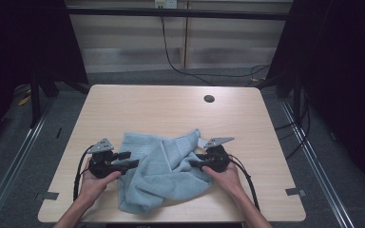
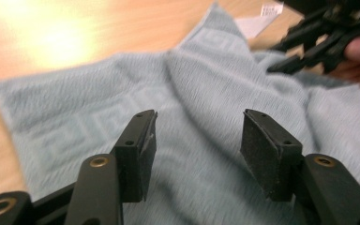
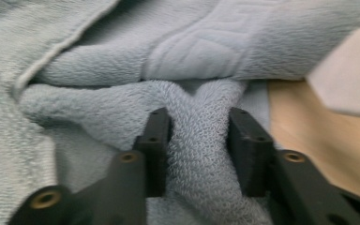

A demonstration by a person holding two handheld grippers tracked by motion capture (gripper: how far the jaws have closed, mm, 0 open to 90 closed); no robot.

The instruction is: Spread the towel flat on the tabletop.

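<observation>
On the pale wooden desk point(image 1: 123, 102) | right claw point(image 3: 198, 127) pinches rumpled light-blue terry towel's point(image 1: 164, 168) fold: clamp fully before lifting | left claw point(image 2: 197, 129) released above cloth: take an edge.

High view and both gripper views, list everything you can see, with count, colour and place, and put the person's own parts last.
Towel: one, light blue, crumpled on the near middle of the table.
Label: one, white, at the towel's far corner.
Table: one, light wood, centre.
Cable hole: one, dark, far right of the tabletop.
Left gripper: one, black, jaws open over the towel's left part.
Right gripper: one, black, jaws pinching a ridge of towel.
Hands: two, left hand, right hand, near edge.
</observation>
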